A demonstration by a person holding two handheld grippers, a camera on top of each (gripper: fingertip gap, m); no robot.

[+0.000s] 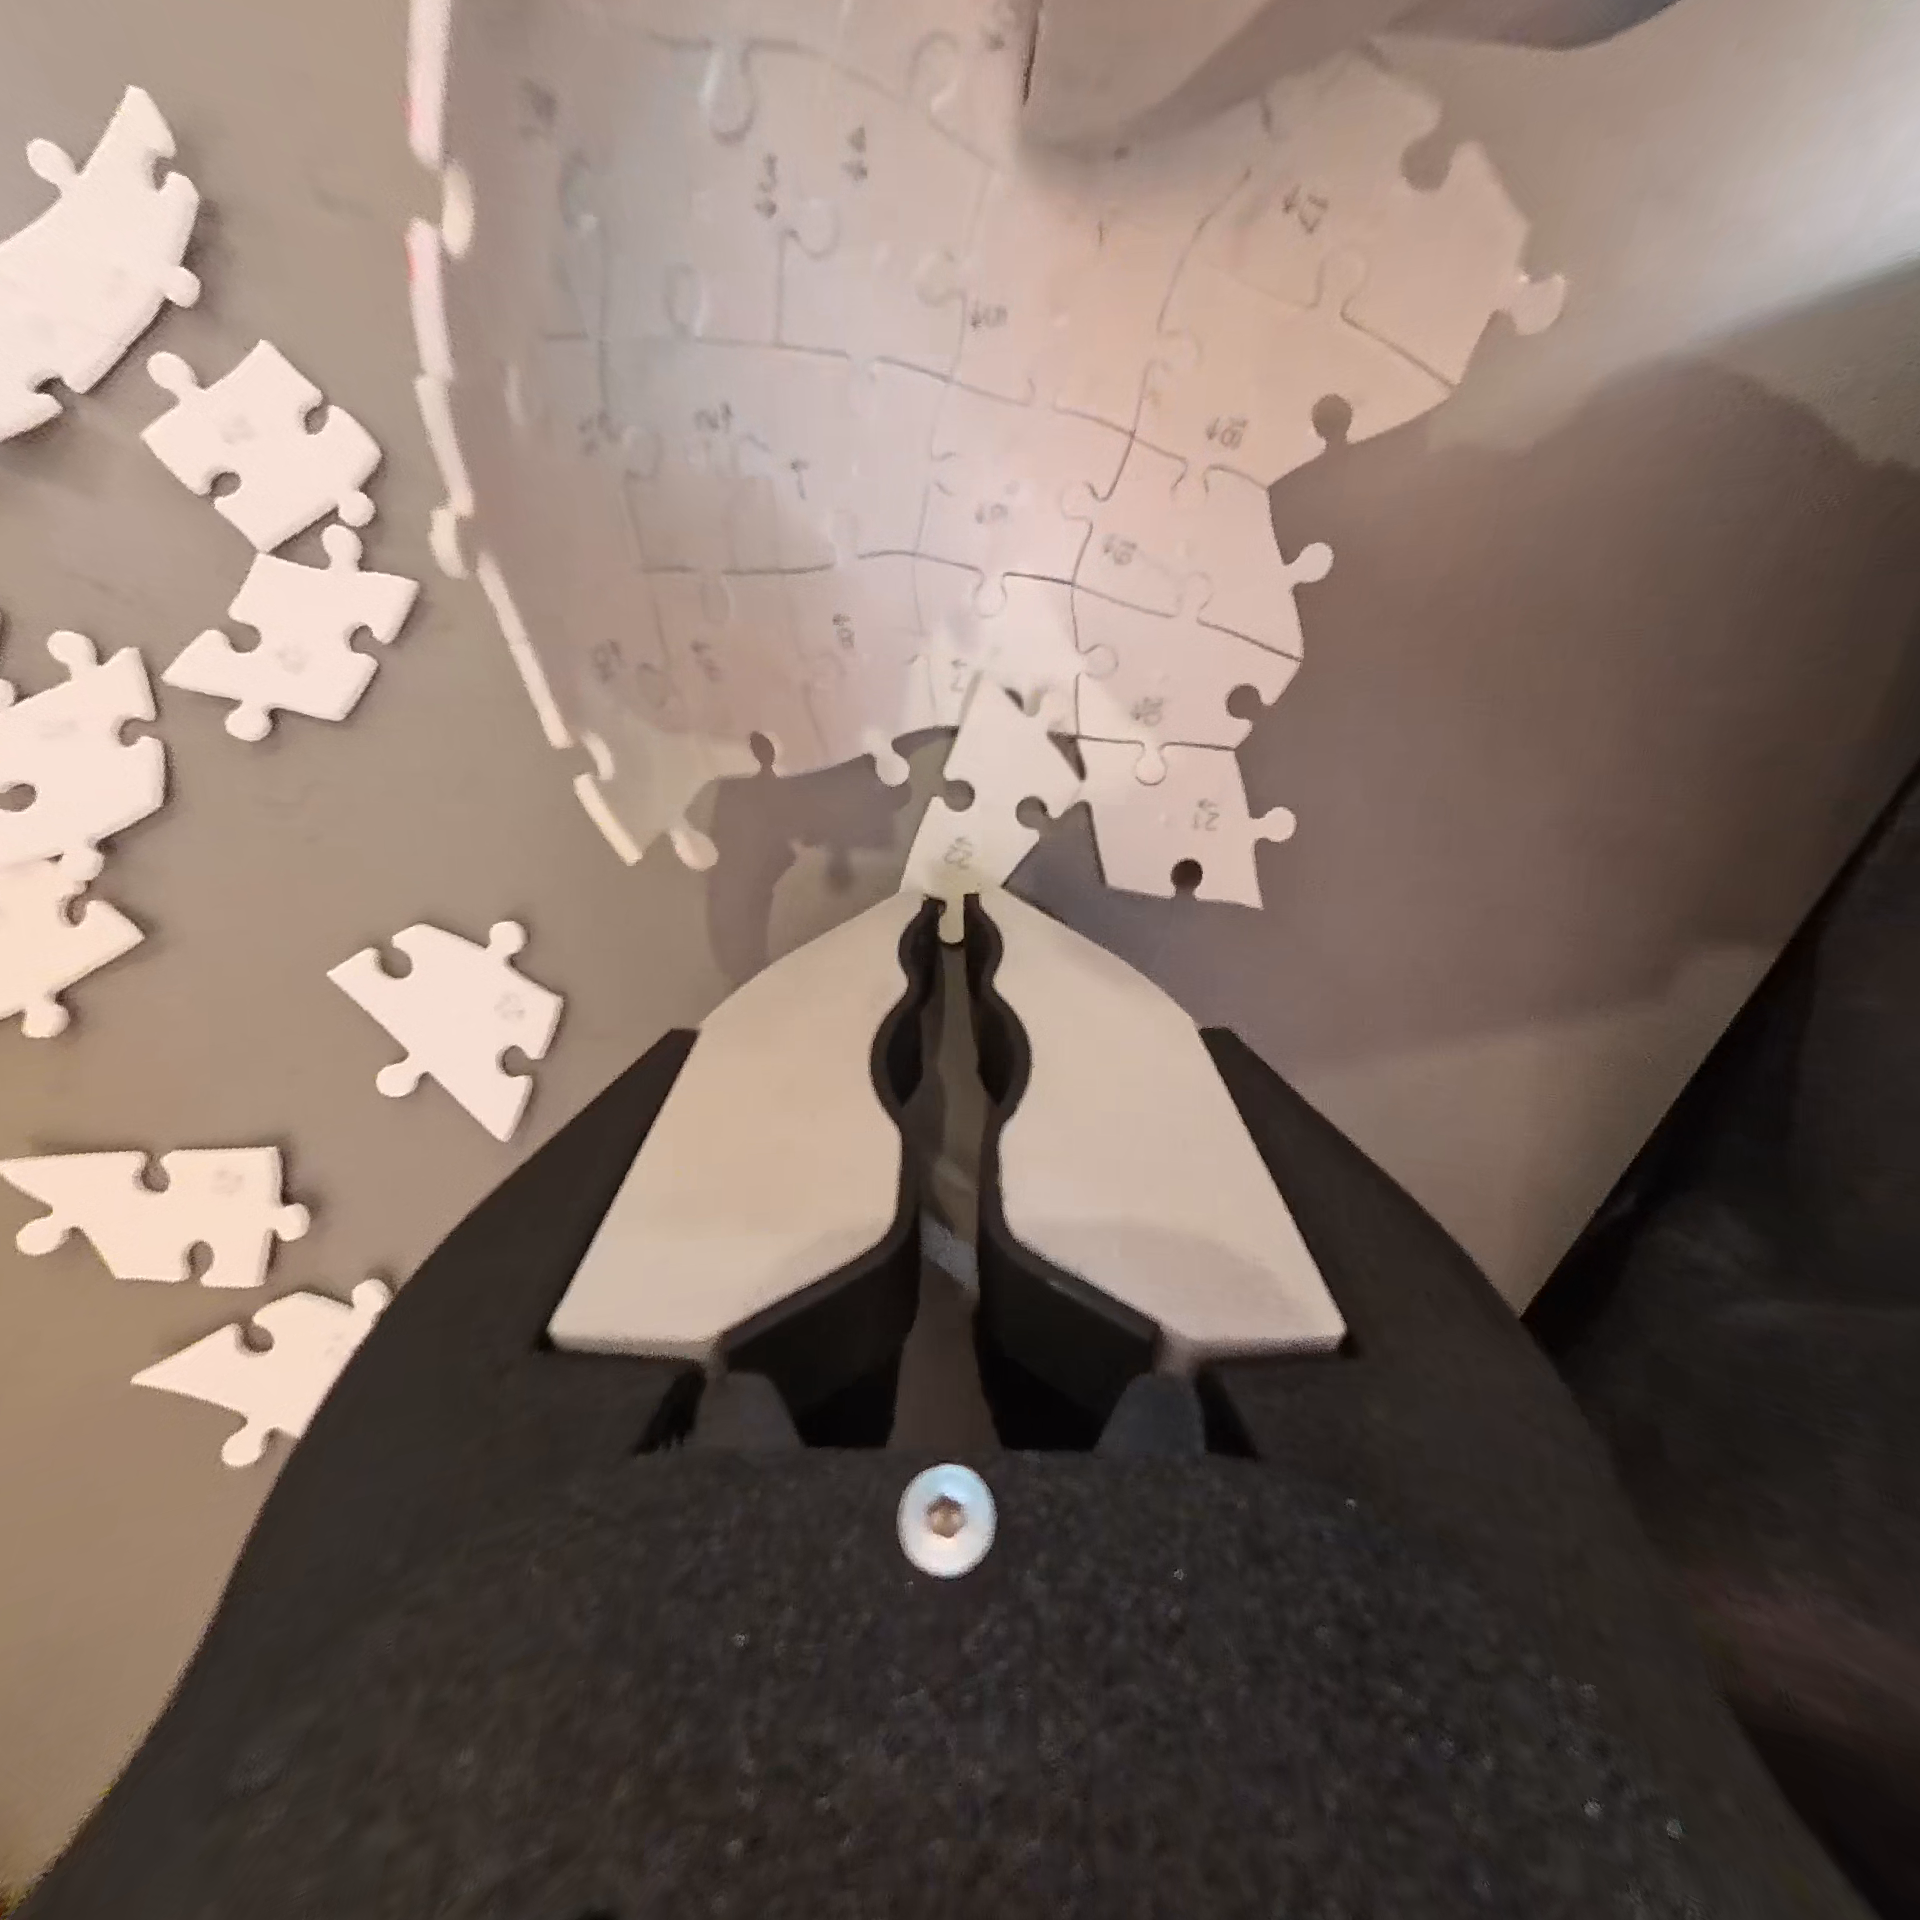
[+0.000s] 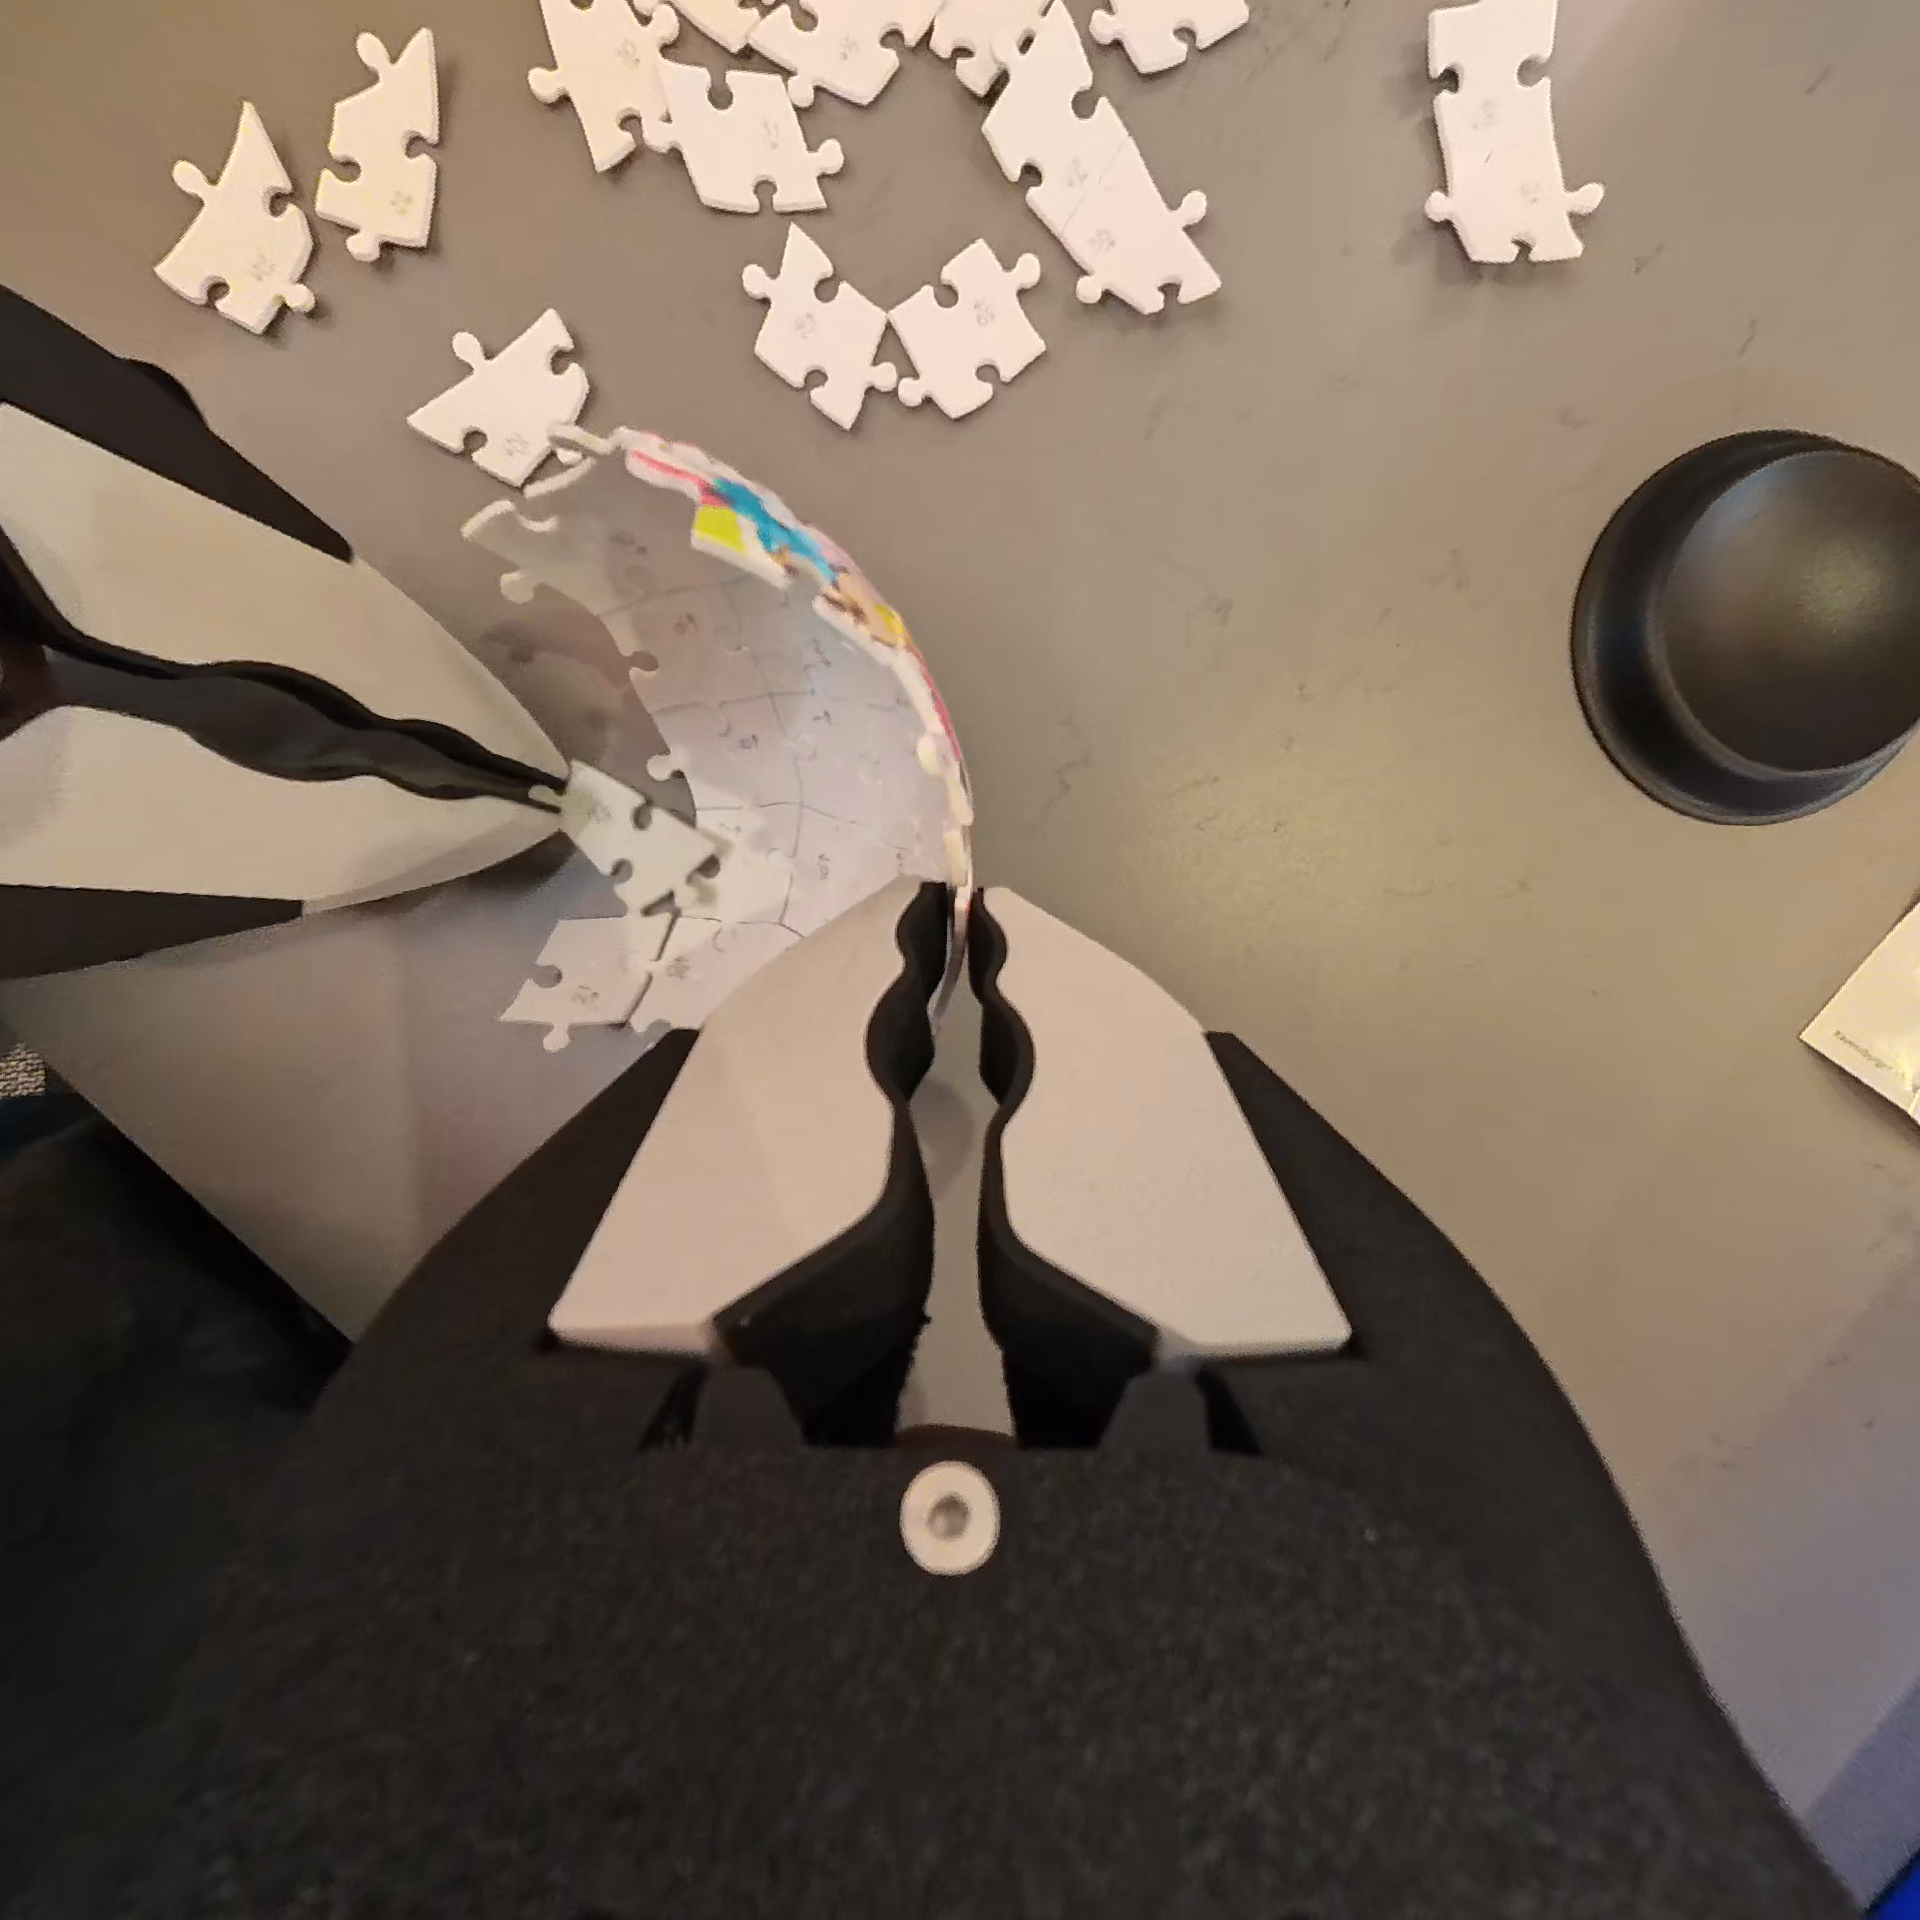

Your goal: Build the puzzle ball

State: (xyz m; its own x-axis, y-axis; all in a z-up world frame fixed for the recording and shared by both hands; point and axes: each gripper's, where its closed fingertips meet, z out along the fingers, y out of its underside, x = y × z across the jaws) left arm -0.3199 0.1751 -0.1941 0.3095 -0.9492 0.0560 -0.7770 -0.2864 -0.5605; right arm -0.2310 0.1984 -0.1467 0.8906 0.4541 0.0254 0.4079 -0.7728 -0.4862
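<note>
Puzzle ball (image 2: 790, 727) is maybe half built, a curved shell held up off the bench (image 2: 1299, 831) by the right gripper (image 2: 961, 914) pinching its rim, left gripper (image 1: 958, 920) clamping one piece (image 1: 1003, 795) at the edge, plenty of loose pieces (image 2: 966, 322) left.

Setting: indoor tabletop work area, type of room cannot be told. Evidence: smooth grey table (image 2: 1299, 727) with faint marbling; loose white puzzle pieces (image 2: 966, 322) scattered across it; black round stand (image 2: 1756, 634) at the right; corner of a printed paper packet (image 2: 1870, 1018) by the edge; dark floor (image 1: 1766, 1143) beyond the table.
</note>
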